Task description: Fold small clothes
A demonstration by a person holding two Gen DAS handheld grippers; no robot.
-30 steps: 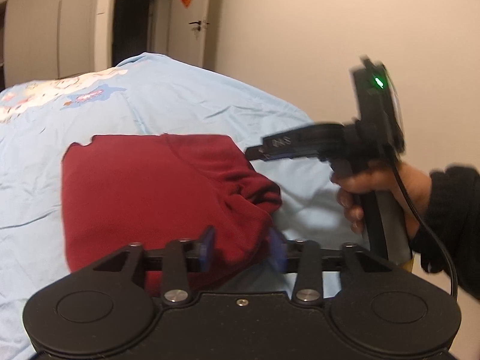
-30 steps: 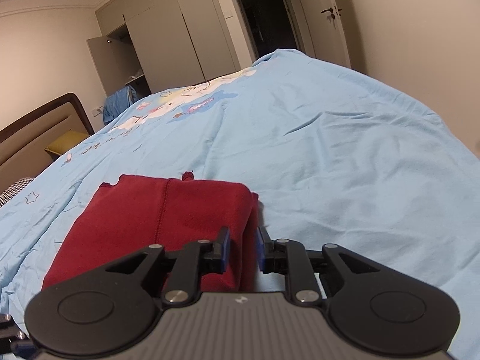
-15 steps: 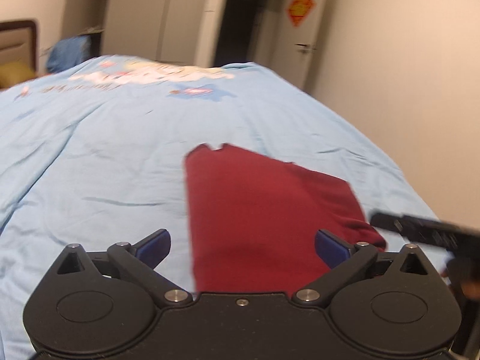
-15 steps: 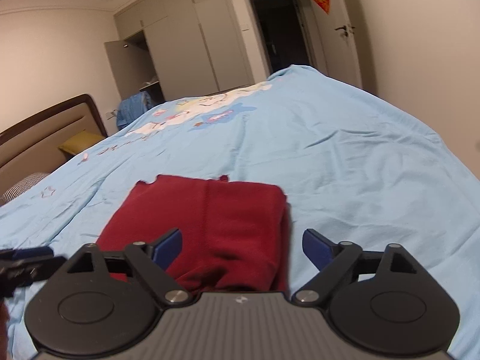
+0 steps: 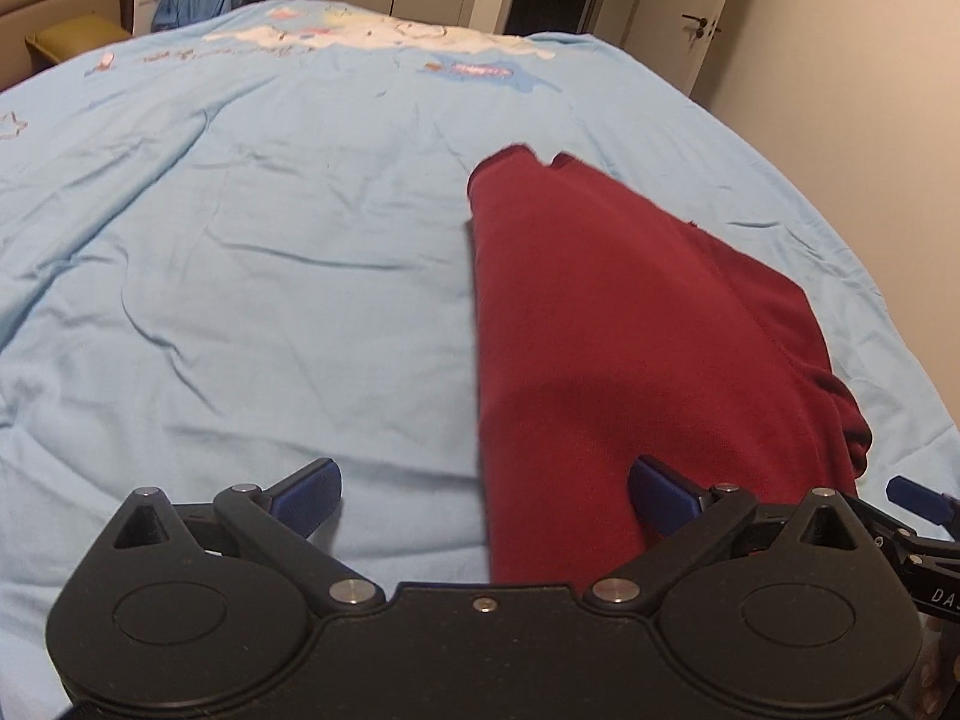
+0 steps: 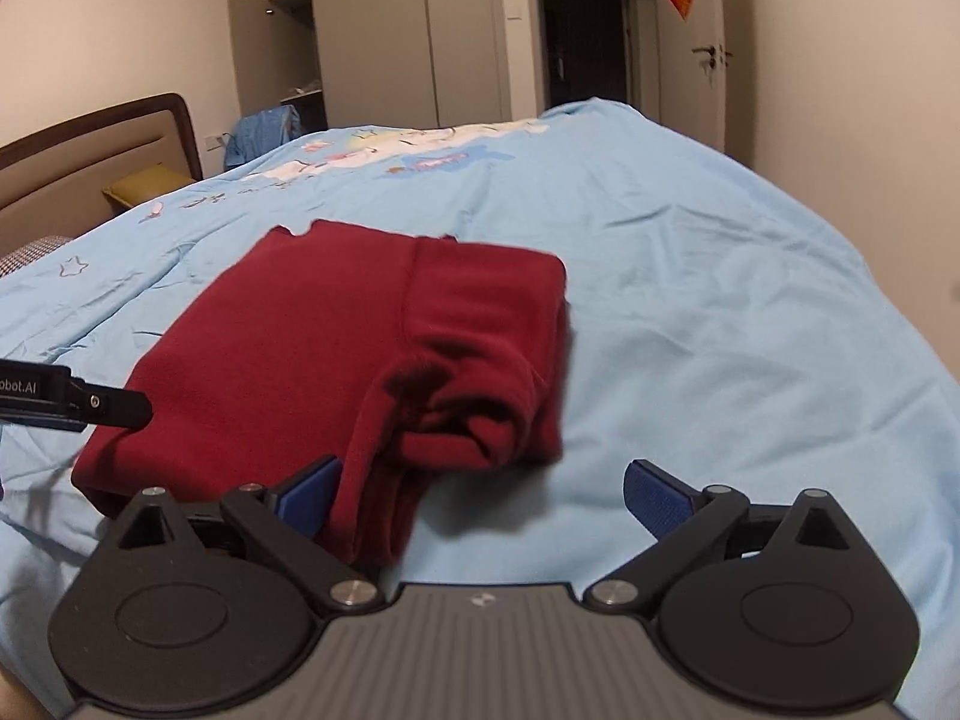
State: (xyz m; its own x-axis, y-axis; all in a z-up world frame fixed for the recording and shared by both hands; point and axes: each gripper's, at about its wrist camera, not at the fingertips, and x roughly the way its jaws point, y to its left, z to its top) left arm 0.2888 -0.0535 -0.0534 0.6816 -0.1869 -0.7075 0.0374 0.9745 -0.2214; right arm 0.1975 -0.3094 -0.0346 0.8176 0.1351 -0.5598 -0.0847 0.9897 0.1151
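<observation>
A dark red garment (image 5: pixel 630 330) lies folded into a rough rectangle on the light blue bed cover (image 5: pixel 240 300). My left gripper (image 5: pixel 483 495) stands wide open over the garment's near left edge. Its right pad is above the cloth, its left pad above bare cover, and nothing is pinched. My right gripper (image 6: pixel 483 498) has its jaws opening wide at the near right corner of the garment (image 6: pixel 360 330), where the fabric is bunched. A fold lies beside its left pad and is not gripped. Each gripper's tip shows in the other's view: the right gripper (image 5: pixel 918 495), the left gripper (image 6: pixel 90 402).
The bed cover (image 6: pixel 720 330) spreads far and to both sides, with a cartoon print (image 6: pixel 420 150) near its far end. A headboard (image 6: pixel 90 138) and yellow pillow (image 6: pixel 150 186) are at the left. Wardrobes (image 6: pixel 372 48), a dark doorway (image 6: pixel 582 42) and a wall stand beyond.
Both grippers were shut on the garment's near edge and have let it go. Their jaws have spread wide and both have drawn back. The left view has swung and rolled.
</observation>
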